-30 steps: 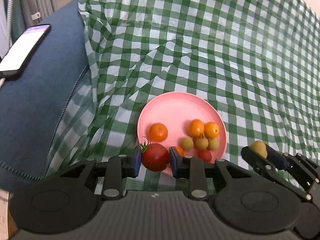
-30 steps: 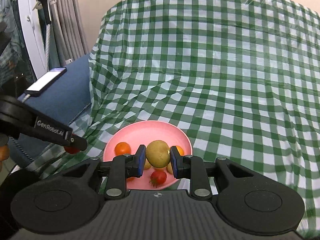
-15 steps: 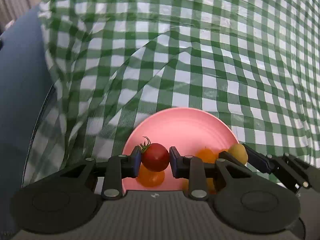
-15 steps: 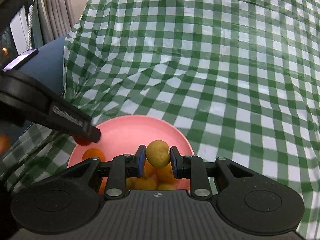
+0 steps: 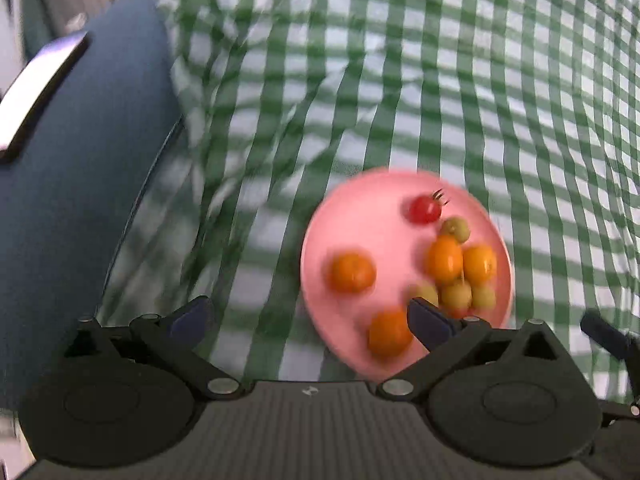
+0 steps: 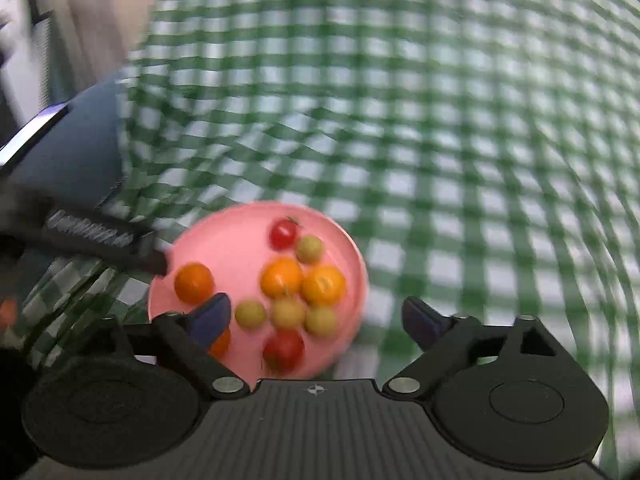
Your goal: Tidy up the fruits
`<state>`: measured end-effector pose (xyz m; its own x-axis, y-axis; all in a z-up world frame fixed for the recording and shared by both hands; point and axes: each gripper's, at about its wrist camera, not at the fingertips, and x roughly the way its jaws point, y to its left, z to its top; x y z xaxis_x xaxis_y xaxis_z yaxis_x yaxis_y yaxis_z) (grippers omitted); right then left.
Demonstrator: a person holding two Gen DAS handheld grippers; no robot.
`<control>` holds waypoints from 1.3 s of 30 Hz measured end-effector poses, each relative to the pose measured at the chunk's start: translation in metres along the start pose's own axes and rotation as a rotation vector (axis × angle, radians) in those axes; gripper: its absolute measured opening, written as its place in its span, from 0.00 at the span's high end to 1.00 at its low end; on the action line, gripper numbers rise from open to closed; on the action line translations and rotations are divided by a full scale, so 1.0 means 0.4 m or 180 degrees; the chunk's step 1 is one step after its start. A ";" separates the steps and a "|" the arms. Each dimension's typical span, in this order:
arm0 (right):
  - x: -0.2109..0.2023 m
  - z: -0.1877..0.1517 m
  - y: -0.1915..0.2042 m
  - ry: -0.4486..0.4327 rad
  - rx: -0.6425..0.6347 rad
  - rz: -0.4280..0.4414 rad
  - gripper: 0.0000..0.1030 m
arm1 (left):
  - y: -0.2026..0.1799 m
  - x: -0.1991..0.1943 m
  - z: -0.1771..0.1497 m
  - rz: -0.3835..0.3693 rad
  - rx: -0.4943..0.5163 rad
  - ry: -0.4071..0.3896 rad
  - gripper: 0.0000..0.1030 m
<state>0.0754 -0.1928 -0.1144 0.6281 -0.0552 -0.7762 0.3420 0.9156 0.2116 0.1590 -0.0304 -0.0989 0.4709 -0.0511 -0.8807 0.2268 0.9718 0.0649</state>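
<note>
Both two-finger grippers tilt steeply down over a round pink plastic plate (image 5: 360, 216) on a green-and-white checked cloth (image 5: 460, 80). The left gripper (image 5: 308, 320), jaws just sprung wide, holds nothing; the right gripper (image 6: 316, 318) likewise gapes empty. Oranges (image 6: 282, 278), red tomatoes (image 6: 283, 234) and yellow-green fruits (image 6: 250, 314) lie on the plate.

Pink plate (image 5: 320, 240) on gingham cloth (image 5: 480, 100)

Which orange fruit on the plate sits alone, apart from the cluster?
The orange fruit at the pink plate's left side; the other two touch mid-plate.
</note>
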 end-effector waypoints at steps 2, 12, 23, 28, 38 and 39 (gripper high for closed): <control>-0.031 -0.024 0.002 0.0074 0.0137 -0.0003 0.06 | 0.013 -0.028 -0.036 0.0000 -0.0089 0.0009 0.00; -0.207 -0.084 0.026 -0.0220 -0.0212 -0.0076 0.02 | 0.007 -0.192 -0.166 0.0149 0.0140 -0.0286 0.00; -0.330 -0.113 0.019 -0.0544 -0.0414 -0.0243 0.01 | -0.003 -0.299 -0.242 0.0111 0.0164 -0.0585 0.00; -0.363 -0.128 0.013 -0.0607 -0.0370 -0.0302 0.01 | -0.004 -0.324 -0.260 0.0231 0.0170 -0.0713 0.00; -0.402 -0.139 0.039 -0.0809 -0.0429 -0.0357 0.01 | -0.002 -0.343 -0.284 0.0395 0.0262 -0.0697 0.00; -0.403 -0.140 0.040 -0.0816 -0.0432 -0.0363 0.01 | -0.001 -0.344 -0.286 0.0380 0.0260 -0.0706 0.00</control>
<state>-0.0594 -0.1472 -0.0191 0.7528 -0.2434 -0.6116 0.3348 0.9416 0.0373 -0.0034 0.0024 -0.0312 0.6718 0.0049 -0.7407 0.2221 0.9526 0.2078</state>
